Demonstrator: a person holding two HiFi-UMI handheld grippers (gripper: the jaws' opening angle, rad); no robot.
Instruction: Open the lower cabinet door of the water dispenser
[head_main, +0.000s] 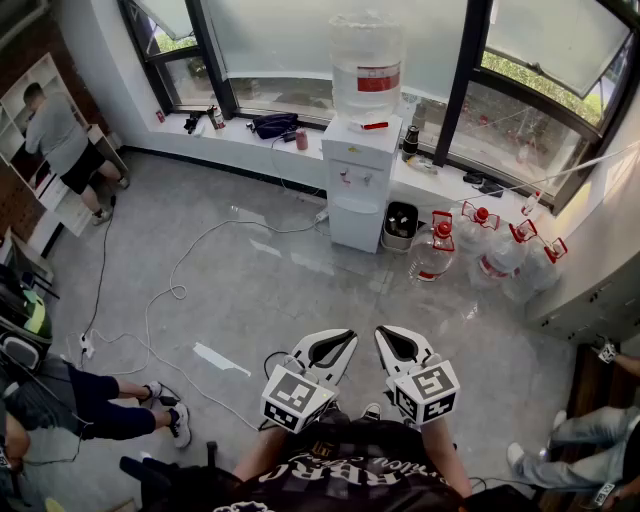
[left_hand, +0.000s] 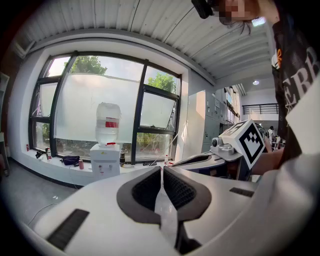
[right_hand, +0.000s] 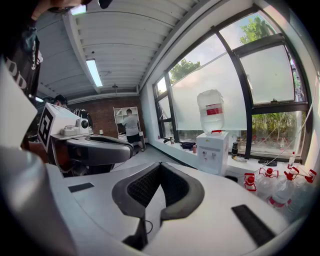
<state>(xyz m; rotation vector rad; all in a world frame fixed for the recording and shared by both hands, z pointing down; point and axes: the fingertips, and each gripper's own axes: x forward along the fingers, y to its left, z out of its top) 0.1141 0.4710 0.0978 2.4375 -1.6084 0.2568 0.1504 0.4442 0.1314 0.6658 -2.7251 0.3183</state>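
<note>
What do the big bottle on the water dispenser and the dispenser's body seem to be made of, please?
The bottle looks like clear, glossy plastic: light passes through it. The dispenser body looks like smooth white plastic or painted metal; the look leaves that open.

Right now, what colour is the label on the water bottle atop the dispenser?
Red; the label shows best in the head view.

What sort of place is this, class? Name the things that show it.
Likely an office or lab workroom, not a home: a water dispenser against a wall of large windows, spare water jugs beside it, and cables trailing over a bare grey floor.
</note>
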